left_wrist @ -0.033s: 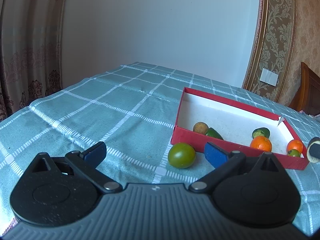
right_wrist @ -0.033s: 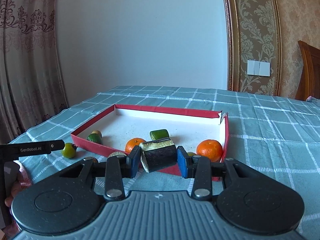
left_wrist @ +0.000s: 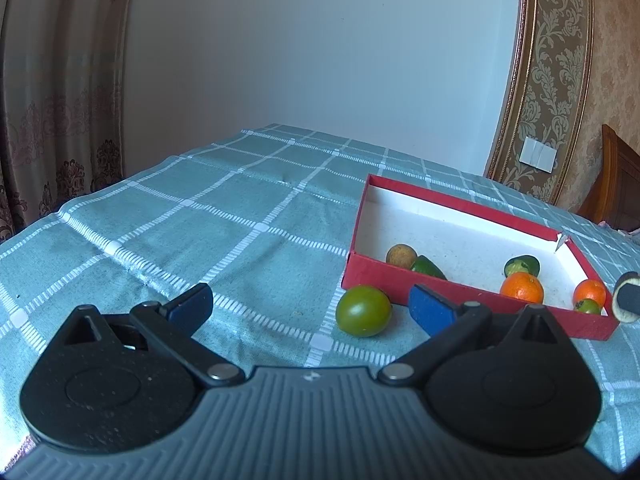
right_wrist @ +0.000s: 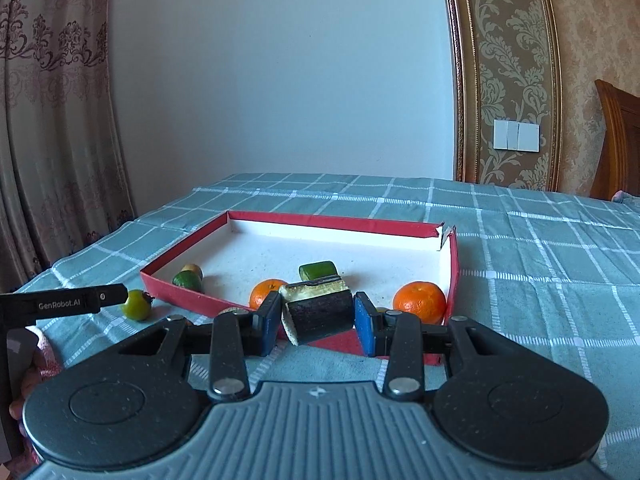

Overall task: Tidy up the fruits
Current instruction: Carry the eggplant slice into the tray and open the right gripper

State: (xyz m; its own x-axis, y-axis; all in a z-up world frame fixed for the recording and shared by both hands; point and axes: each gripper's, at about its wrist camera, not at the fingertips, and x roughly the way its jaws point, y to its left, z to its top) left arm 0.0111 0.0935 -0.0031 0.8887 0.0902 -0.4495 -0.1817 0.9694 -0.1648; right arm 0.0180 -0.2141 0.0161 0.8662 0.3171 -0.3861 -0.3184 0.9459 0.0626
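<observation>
Red box (right_wrist: 451,276) on the bench already holds oranges and green pieces; right tongs (right_wrist: 316,318) grip a dark chunk (right_wrist: 320,314) at its near wall, left tongs (left_wrist: 310,308) gape empty beside a green tomato (left_wrist: 363,310) outside

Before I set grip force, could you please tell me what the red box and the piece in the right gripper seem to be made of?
Box: likely matte cardboard; thin walls, torn corner. Piece in right gripper: probably cut vegetable; dark skin, pale cut face.
</observation>
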